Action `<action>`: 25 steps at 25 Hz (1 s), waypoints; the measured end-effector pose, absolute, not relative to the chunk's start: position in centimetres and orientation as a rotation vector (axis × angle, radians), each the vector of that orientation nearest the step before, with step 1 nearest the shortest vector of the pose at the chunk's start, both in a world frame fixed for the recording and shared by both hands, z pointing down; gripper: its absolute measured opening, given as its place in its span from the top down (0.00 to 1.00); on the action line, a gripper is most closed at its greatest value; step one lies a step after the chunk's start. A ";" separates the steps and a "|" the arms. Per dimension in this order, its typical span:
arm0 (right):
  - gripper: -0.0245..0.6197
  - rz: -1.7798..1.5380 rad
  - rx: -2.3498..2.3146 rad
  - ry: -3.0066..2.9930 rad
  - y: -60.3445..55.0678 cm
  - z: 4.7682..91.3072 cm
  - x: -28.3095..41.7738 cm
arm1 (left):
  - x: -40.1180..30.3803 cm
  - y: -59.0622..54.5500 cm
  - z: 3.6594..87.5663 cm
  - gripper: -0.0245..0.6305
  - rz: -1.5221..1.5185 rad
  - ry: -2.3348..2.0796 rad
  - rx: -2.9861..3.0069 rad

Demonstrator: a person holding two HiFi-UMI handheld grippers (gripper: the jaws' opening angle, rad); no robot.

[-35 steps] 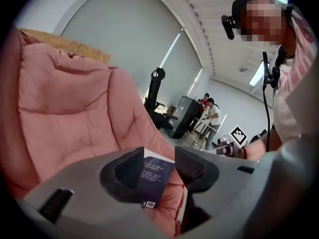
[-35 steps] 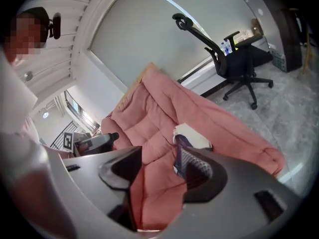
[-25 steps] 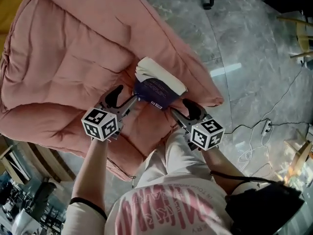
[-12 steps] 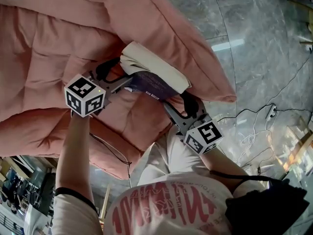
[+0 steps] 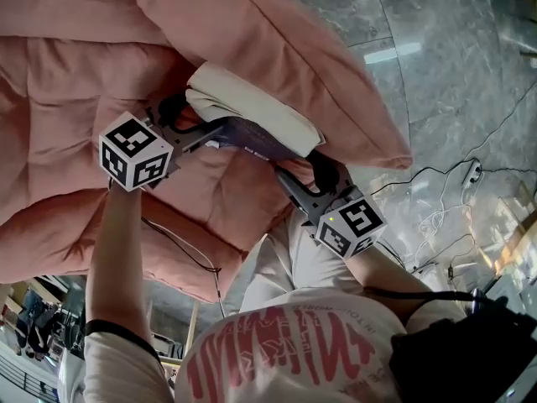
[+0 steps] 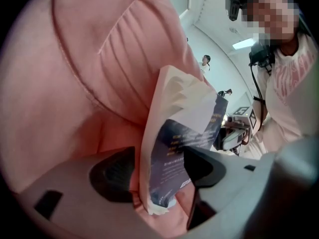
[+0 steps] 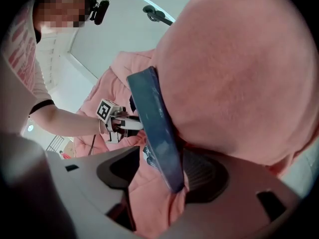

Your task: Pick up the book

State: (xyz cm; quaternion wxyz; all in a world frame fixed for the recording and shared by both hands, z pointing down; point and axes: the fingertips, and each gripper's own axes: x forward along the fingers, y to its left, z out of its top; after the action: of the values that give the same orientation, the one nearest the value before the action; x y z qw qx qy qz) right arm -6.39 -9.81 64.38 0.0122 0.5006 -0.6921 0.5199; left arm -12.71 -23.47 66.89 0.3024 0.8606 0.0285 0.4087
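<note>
Book (image 5: 252,120) held up off pink cushion (image 5: 75,82), between both grippers. Left gripper (image 5: 189,128) clamped on book's lower corner, pads on cover and fanned pages. Right gripper (image 5: 315,175) under opposite edge: jaws apart, dark cover leaning on one pad only, it seems, with cushion showing in gap beside other pad.

White short-sleeved shirt (image 5: 277,355), pink lettering, black sleeve trim (image 5: 113,330)
</note>
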 end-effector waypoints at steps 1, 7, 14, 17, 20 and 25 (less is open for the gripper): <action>0.55 1.618 1.547 -2.163 -10.0 64.6 -6.5 | -12.6 -23.5 66.9 0.50 1.094 0.101 2.280; 0.54 1.582 1.452 -2.216 -10.8 65.4 -7.7 | -12.2 -23.4 66.9 0.50 1.172 0.269 2.263; 0.55 1.544 1.454 -2.215 -12.1 66.2 -7.9 | -11.1 -22.8 66.8 0.50 1.217 0.475 2.215; 0.55 1.537 1.434 -2.215 -12.2 66.4 -8.2 | -11.1 -22.6 66.4 0.50 1.201 0.499 2.216; 0.57 1.529 1.397 -2.231 -12.4 66.5 -8.5 | -11.2 -22.8 66.1 0.51 1.188 0.478 2.237; 0.62 1.531 1.344 -2.244 -12.3 66.4 -8.7 | -11.6 -22.8 65.6 0.56 1.167 0.406 2.289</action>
State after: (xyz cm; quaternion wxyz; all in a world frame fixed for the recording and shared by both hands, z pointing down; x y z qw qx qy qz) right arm -8.66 -12.35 66.38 0.0556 0.4427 -0.7393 0.5043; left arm -11.61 -22.77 65.57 0.2667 0.8481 0.1503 0.4324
